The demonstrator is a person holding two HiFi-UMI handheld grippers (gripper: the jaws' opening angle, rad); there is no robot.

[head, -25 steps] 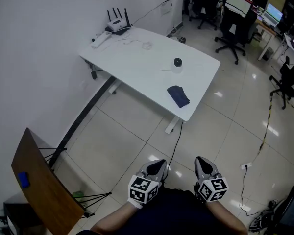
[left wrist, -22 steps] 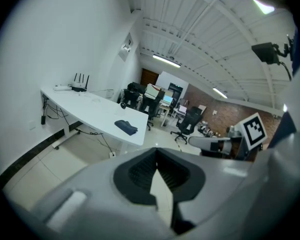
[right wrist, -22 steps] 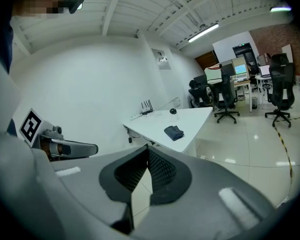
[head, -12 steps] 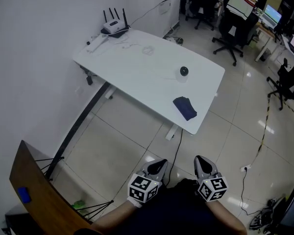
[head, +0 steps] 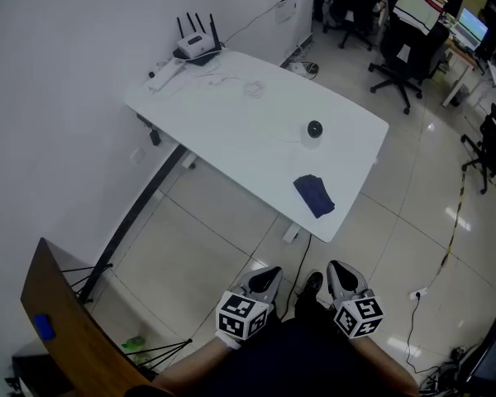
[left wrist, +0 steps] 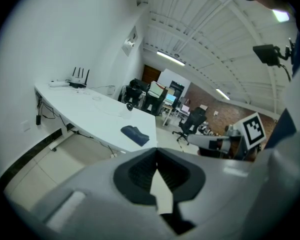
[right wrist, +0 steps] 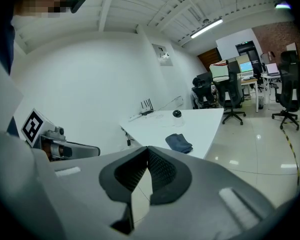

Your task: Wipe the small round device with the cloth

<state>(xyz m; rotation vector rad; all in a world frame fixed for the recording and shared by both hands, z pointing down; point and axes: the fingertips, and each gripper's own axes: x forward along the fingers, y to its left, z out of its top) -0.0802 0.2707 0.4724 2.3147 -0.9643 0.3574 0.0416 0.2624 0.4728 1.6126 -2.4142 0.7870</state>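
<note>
Tiled office floor (head: 207, 246) beside a white wall, seen from above. We see a white table (head: 231, 114) standing with one long side toward the wall; office chairs (head: 401, 52) and further desks fill the upper right. The small round device (head: 314, 128), black on top with a pale body, stands on the table toward its right end, in from the edge. The cloth (head: 314, 195), dark blue and loosely folded, lies near the device, between it and the table's near corner and just inside the edge; the two do not touch. At the table's far left corner, by the wall, sits a router (head: 196, 48) with upright aerials, and a white power strip (head: 167, 71) lies beside it. A brown wooden board (head: 66, 321) stands tilted at lower left, with a small blue object (head: 41, 327) on it.

At the bottom we note both grippers held side by side over the floor, well apart from the table and pointing toward it. The left gripper (head: 267, 275) has its jaws closed, the dark pads meeting at their tips with nothing between them. The right gripper (head: 339, 270) likewise has its jaws together and holds nothing. A dark shoe (head: 312, 285) shows on the floor between them. In each gripper view the table lies ahead, the cloth nearer than the device.
</note>
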